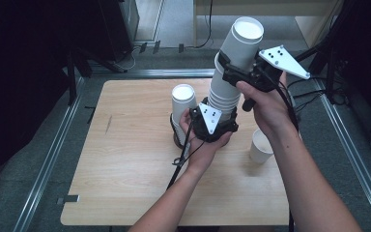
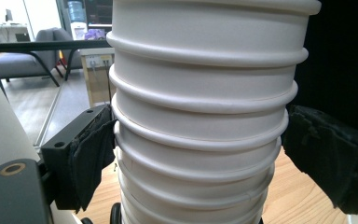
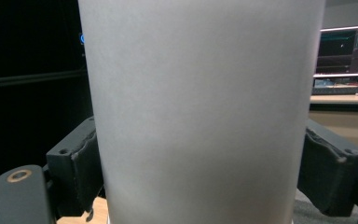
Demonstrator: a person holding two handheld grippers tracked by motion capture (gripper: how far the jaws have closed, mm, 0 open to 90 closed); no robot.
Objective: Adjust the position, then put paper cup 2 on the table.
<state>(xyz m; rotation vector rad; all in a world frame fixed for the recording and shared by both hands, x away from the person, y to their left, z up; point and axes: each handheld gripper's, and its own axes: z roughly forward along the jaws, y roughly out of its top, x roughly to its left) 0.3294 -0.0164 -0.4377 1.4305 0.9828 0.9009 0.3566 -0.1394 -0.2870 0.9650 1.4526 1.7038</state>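
Stack (image 1: pixel 229 82) of nested white cups stood mid-table, tilted; left gripper (image 1: pixel 211 121) clamped its base, right gripper (image 1: pixel 241 72) clamped the top cup (image 1: pixel 244 41). Risk: pull off-axis & several cups lift together, or stack tips onto upturned cup (image 1: pixel 183 104) just left of stack.

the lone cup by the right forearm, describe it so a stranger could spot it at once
Start at the wooden table and go to its right edge, beside the person's right forearm. There stands a single white paper cup, mouth up. Unlike the tall stack and the upside-down cup, no gripper touches it.
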